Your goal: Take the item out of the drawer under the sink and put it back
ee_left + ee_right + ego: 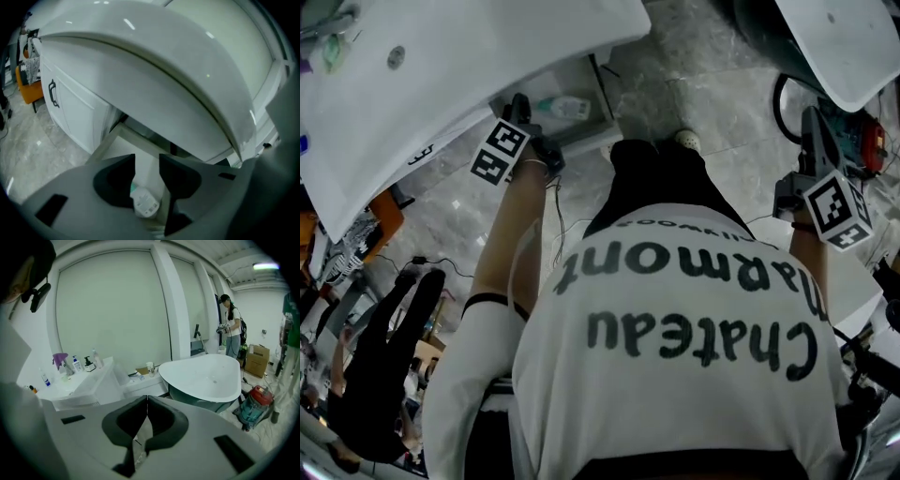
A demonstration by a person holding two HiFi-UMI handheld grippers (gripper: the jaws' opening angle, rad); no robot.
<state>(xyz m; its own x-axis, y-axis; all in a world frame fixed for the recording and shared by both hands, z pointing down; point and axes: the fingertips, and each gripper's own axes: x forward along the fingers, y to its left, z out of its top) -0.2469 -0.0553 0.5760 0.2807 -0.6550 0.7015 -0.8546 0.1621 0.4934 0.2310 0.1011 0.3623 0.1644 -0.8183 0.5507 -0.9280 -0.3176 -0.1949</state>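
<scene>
My left gripper has its jaws apart over the drawer. The bottle lies just below them, ungripped. My right gripper is closed and empty.

Surface finishes, sink cabinet area.
Sink: glossy white, smooth, with highlights. Cabinet door: smooth white, satin. Floor: polished grey veined stone. Bottle: white plastic. Left gripper: matt dark plastic. Shirt: white cloth. Bathtub: glossy white.
</scene>
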